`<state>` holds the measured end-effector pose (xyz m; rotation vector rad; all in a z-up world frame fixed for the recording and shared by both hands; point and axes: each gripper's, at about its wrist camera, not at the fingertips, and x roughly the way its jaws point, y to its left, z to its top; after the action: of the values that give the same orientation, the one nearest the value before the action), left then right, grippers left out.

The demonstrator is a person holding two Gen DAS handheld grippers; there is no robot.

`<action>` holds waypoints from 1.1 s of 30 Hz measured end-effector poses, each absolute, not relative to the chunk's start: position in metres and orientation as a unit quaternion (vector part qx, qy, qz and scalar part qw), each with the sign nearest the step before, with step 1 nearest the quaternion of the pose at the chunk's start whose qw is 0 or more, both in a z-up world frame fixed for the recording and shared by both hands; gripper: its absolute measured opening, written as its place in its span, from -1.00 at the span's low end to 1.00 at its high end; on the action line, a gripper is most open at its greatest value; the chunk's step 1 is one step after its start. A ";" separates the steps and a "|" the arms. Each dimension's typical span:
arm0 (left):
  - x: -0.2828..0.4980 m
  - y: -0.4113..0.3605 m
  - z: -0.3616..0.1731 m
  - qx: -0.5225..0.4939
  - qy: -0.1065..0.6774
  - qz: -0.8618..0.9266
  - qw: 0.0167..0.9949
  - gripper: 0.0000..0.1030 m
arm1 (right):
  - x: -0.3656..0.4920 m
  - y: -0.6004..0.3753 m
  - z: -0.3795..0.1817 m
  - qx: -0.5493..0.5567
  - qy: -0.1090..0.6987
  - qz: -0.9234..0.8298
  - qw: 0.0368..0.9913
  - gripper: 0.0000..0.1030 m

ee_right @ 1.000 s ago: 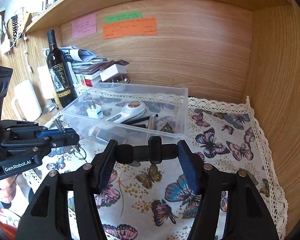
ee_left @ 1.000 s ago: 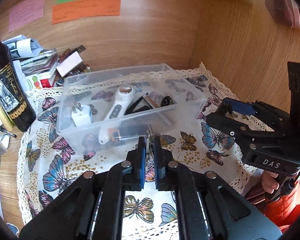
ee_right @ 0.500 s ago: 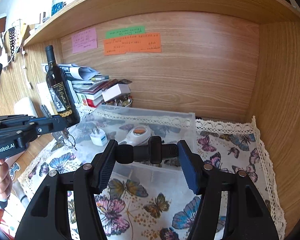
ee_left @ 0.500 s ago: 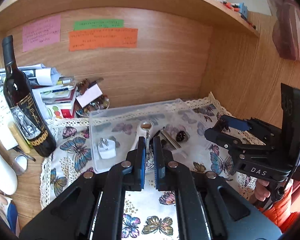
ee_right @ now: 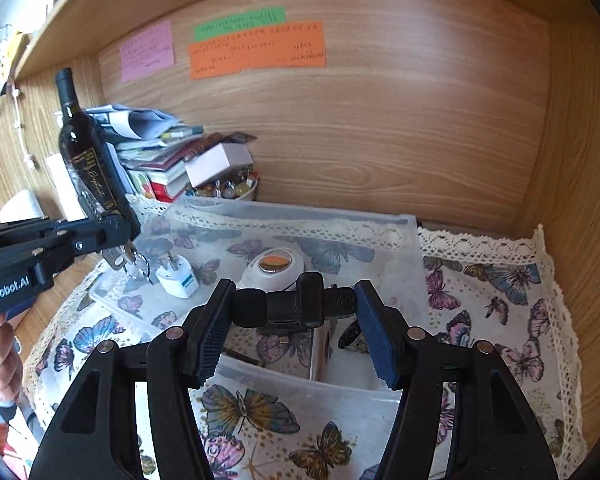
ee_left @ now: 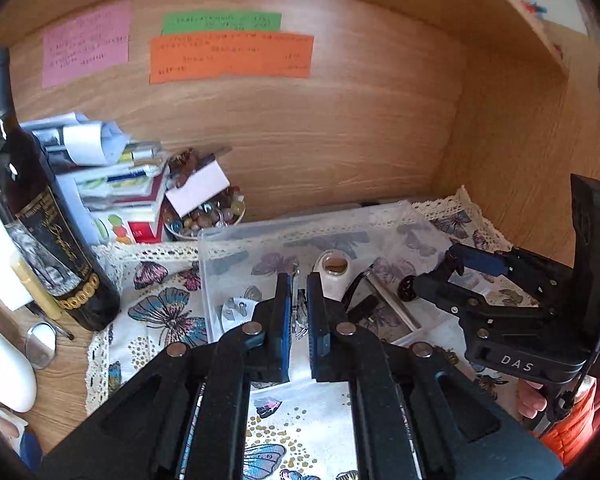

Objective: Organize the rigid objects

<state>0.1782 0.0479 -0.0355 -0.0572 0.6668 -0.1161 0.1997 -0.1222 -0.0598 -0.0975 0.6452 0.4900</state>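
A clear plastic bin [ee_right: 408, 236] stands on the butterfly cloth. It holds a white plug adapter [ee_right: 178, 280], a white device with an orange button [ee_right: 274, 264], a metal bar and dark small items. My left gripper [ee_left: 299, 300] is shut on a bunch of metal keys [ee_right: 126, 258], held above the bin's left end. My right gripper [ee_right: 294, 312] is shut on a black clip-on microphone [ee_right: 300, 306], held over the bin's near side. The right gripper also shows in the left wrist view [ee_left: 428, 280].
A dark wine bottle [ee_right: 88, 152] stands left of the bin. Behind it lie stacked books and papers [ee_right: 160, 152] and a bowl of glass marbles [ee_right: 224, 188]. Wooden walls close the back and right. A small mirror [ee_left: 40, 344] lies on the desk at left.
Both grippers have risen and moved forward over the bin, each still holding its object. The left gripper with the keys now hangs over the bin's left end.
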 end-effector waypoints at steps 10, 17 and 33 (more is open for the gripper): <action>0.199 0.046 -0.066 -0.034 0.373 -0.063 0.925 -0.88 | 0.215 -0.108 -0.084 -0.063 0.348 0.234 0.906 0.13; 0.189 0.043 -0.057 -0.038 0.363 -0.068 0.929 -0.79 | 0.204 -0.105 -0.075 -0.078 0.328 0.237 0.911 0.15; 0.094 0.031 0.011 -0.020 0.220 -0.032 0.975 0.86 | 0.111 -0.150 0.001 -0.045 0.187 0.235 0.953 0.74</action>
<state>0.0941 0.0311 0.0113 -0.0395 0.4427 -0.0644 0.1111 -0.1504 0.0008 -0.0911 0.3792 0.4773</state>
